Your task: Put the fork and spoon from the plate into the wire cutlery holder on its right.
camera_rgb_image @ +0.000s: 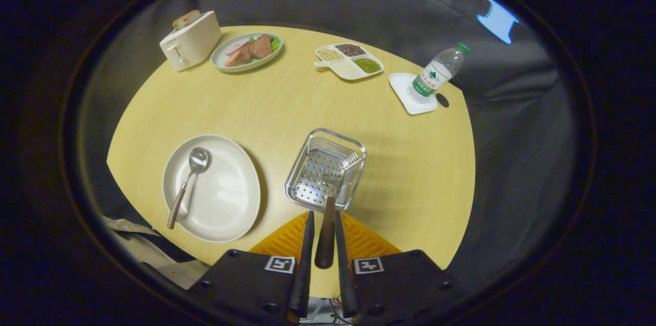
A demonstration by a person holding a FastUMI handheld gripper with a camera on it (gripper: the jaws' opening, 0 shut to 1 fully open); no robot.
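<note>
Gripper [323, 244] clamps fork [326, 233], handle toward camera.

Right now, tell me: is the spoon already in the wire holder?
No. The spoon lies on the white plate, left of the wire holder.

Inspection of clearances: the gripper [323, 236] is clamped on a brown-handled utensil [326, 233], whose far end reaches into the wire cutlery holder [326, 169] just ahead. The holder's top is open and unobstructed. The plate [211, 187] lies to the holder's left, apart from it, with a bare strip of surface [287, 100] between them; the spoon [187, 182] lies open to reach from above. Toaster [190, 40], food plate [247, 52], divided dish [349, 61] and bottle [438, 74] stand well beyond, along the far edge
</note>
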